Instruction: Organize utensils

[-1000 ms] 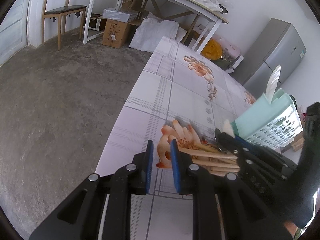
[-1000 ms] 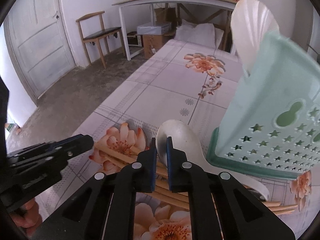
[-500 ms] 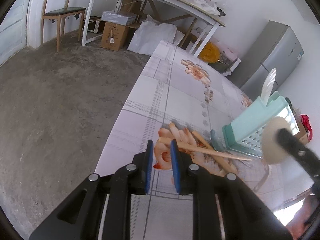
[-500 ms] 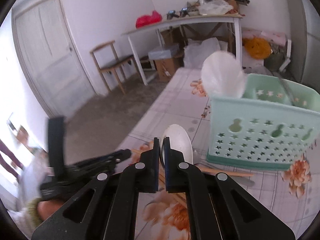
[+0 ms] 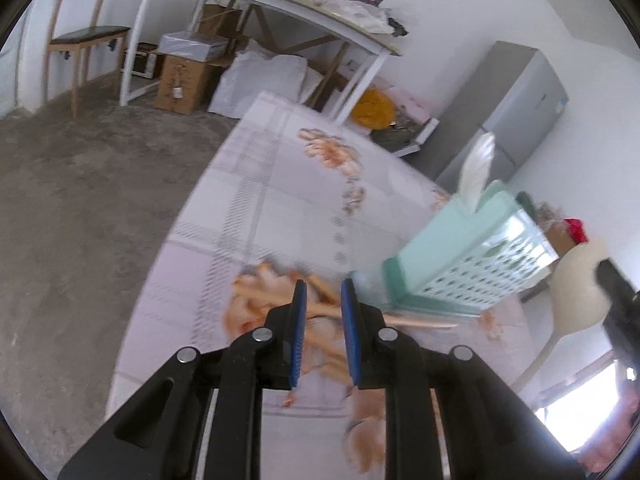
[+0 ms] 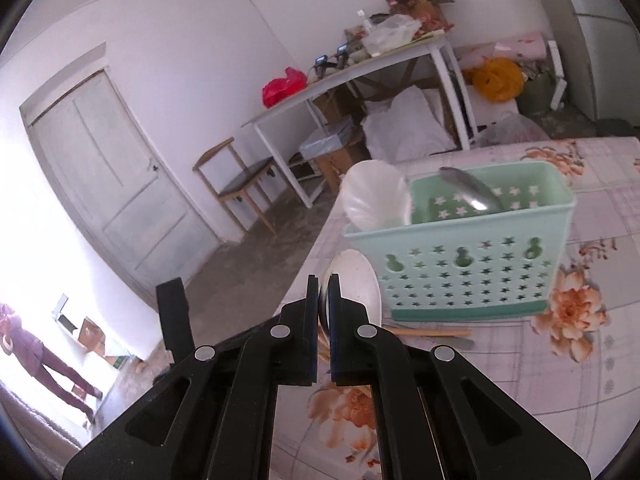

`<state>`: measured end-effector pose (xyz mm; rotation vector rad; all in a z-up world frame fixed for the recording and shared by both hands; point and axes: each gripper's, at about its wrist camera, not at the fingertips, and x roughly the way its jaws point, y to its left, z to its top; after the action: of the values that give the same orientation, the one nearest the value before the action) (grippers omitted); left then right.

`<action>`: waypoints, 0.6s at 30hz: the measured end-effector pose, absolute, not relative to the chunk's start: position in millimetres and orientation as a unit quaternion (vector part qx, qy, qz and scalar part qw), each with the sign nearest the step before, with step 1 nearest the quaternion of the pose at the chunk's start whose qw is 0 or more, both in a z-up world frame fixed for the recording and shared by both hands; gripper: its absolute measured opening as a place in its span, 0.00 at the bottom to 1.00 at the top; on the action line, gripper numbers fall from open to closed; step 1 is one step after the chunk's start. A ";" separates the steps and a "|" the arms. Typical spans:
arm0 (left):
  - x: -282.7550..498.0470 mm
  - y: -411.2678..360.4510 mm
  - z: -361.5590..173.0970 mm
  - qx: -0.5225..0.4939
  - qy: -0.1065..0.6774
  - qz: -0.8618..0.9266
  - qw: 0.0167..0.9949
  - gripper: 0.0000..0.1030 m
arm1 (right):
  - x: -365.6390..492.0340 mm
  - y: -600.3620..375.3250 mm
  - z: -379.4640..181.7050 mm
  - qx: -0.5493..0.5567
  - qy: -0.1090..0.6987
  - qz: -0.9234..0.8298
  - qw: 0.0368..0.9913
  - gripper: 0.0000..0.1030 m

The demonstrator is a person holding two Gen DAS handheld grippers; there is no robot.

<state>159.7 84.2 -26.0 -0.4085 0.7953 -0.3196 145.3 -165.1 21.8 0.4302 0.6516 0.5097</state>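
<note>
The right gripper point(image 6: 324, 280) is clamped edge-on across the bowl of a white spoon point(image 6: 356, 284), raised just short of the green caddy point(image 6: 460, 276). Stiff, light and glossy, it could pivot; a grip nearer the neck seems steadier.

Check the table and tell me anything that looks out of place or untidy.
Wooden chopsticks lie in a loose crossed heap on the flowered tablecloth, beside the green utensil basket instead of in it. The basket already holds a white spoon and a metal spoon. The right tongs hold another white spoon near the basket.
</note>
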 end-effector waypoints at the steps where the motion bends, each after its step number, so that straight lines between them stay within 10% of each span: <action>1: 163.6 79.0 -21.9 -0.191 0.380 -0.165 0.890 0.16 | 144.1 -168.1 22.1 0.210 0.312 0.244 0.894 0.03; 18: 251.2 40.8 -59.1 -0.088 0.491 -0.289 0.817 0.16 | 139.2 -189.4 20.2 0.242 0.294 0.253 0.890 0.03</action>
<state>251.2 40.8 -59.1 -0.1874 1.0466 -0.6161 139.2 -189.4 20.2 0.5020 0.6099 0.5245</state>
